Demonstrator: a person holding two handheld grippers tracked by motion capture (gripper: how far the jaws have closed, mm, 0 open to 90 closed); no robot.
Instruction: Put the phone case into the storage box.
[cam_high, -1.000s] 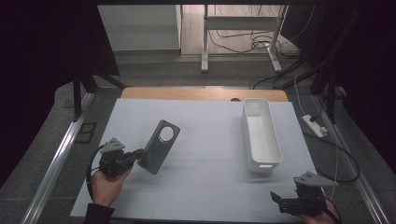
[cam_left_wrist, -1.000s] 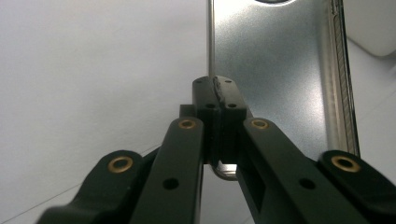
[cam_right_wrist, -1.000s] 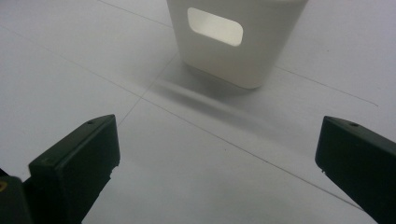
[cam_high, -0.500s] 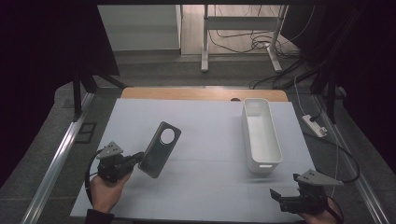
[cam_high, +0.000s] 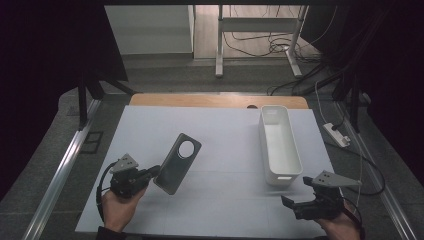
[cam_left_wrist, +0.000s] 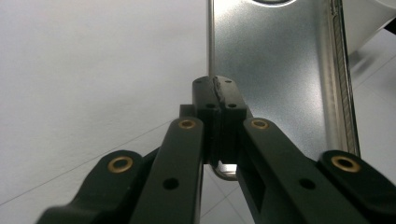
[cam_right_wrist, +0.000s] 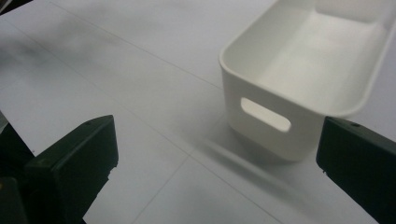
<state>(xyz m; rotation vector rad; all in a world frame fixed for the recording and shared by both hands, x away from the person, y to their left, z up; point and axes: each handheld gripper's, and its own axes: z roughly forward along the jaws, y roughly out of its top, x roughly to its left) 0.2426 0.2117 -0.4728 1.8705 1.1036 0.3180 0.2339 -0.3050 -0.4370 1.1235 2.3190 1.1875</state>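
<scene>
A grey phone case (cam_high: 179, 161) with a round camera hole is tilted up off the white table (cam_high: 225, 135), left of centre. My left gripper (cam_high: 154, 173) is shut on its lower left edge. In the left gripper view the jaws (cam_left_wrist: 217, 88) pinch the thin rim of the case (cam_left_wrist: 275, 70). My right gripper (cam_high: 296, 196) hovers near the front right corner, open with nothing between its jaws. In the right gripper view it (cam_right_wrist: 217, 158) faces the handle end of a long white bin (cam_right_wrist: 303, 70), which sits just beyond the jaws.
The white bin (cam_high: 280, 145) lies lengthwise at the right of the table, empty. A power strip (cam_high: 336, 135) and cables lie off the table's right edge. Metal rails run along both sides.
The right gripper has risen a little and edged toward the bin's near end. The left gripper and the case have stayed about where they were.
</scene>
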